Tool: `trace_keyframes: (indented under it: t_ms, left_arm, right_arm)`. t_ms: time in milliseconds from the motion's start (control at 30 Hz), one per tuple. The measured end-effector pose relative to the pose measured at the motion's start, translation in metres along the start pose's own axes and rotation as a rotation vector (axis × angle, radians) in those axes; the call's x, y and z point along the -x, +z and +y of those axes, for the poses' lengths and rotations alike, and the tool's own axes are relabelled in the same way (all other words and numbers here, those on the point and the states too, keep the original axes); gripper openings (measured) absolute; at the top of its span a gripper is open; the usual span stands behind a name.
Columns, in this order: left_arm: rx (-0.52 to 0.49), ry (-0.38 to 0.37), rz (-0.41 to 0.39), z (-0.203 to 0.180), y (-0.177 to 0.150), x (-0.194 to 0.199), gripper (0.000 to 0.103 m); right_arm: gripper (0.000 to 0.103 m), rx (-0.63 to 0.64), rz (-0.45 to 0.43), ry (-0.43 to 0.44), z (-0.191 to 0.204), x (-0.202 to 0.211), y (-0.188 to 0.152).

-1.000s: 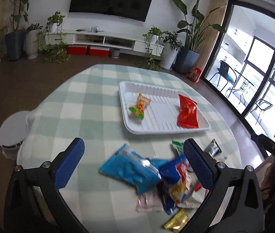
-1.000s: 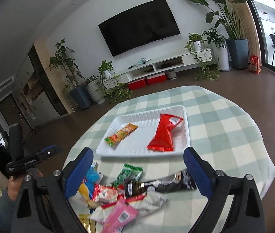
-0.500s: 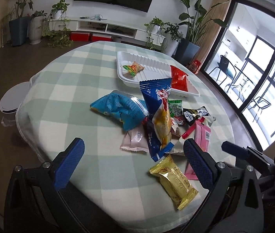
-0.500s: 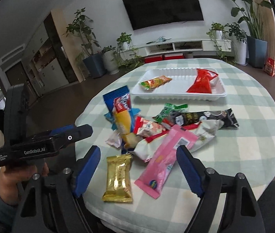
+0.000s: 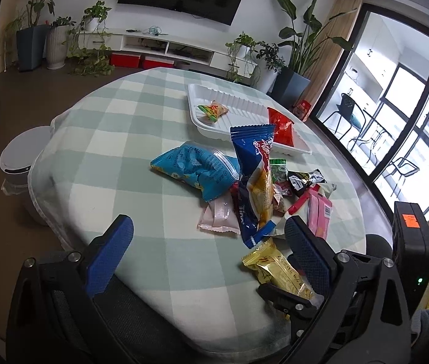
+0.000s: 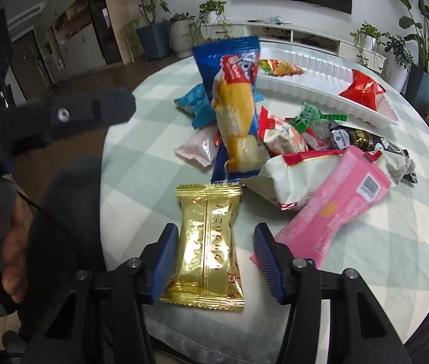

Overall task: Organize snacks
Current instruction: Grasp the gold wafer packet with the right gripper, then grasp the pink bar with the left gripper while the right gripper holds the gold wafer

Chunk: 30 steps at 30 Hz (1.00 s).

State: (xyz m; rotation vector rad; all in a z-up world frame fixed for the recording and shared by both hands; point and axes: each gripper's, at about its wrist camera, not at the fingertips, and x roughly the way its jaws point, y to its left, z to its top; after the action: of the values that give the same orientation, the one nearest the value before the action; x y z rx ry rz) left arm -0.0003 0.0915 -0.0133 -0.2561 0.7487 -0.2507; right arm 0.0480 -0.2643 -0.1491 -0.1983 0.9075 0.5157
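Observation:
A pile of snack packets lies on the round checked table (image 5: 117, 139): a gold packet (image 6: 210, 242) nearest me, a pink packet (image 6: 336, 209), a tall blue-and-yellow packet (image 6: 235, 106), a light blue bag (image 5: 196, 173). A white tray (image 5: 238, 106) at the far side holds an orange-green snack (image 5: 213, 110) and a red packet (image 5: 281, 126). My right gripper (image 6: 214, 256) is open, its fingers on either side of the gold packet, low over it. My left gripper (image 5: 208, 242) is open and empty, held back above the table's near edge.
A dark chair back (image 5: 123, 318) sits below the near table edge. A white bin (image 5: 21, 160) stands on the floor at the left. Plants, a TV shelf and glass doors lie beyond the table.
Both grippers have pulled back from the tray toward the near edge. The right gripper has dropped low and narrowed its opening around the gold packet.

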Motion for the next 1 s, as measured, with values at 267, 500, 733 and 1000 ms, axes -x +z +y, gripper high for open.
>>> trace_keyframes:
  t_ms: [267, 500, 733, 1000]
  left_arm:
    - [-0.009, -0.01, 0.011, -0.002, -0.001, 0.0, 0.082]
    - [-0.044, -0.037, 0.029, -0.022, 0.0, -0.005, 0.082]
    - [-0.22, -0.112, 0.119, -0.094, -0.014, -0.039, 0.078]
    - [-0.416, -0.055, 0.236, -0.158, -0.029, -0.09, 0.041]
  right_arm:
    - [0.034, 0.079, -0.013, -0.035, 0.011, 0.001, -0.002]
    - [0.033, -0.049, -0.075, 0.046, -0.019, 0.04, -0.003]
    - [0.033, -0.308, -0.155, -0.044, -0.101, 0.087, -0.037]
    - [0.033, -0.471, -0.154, -0.089, -0.149, 0.087, -0.061]
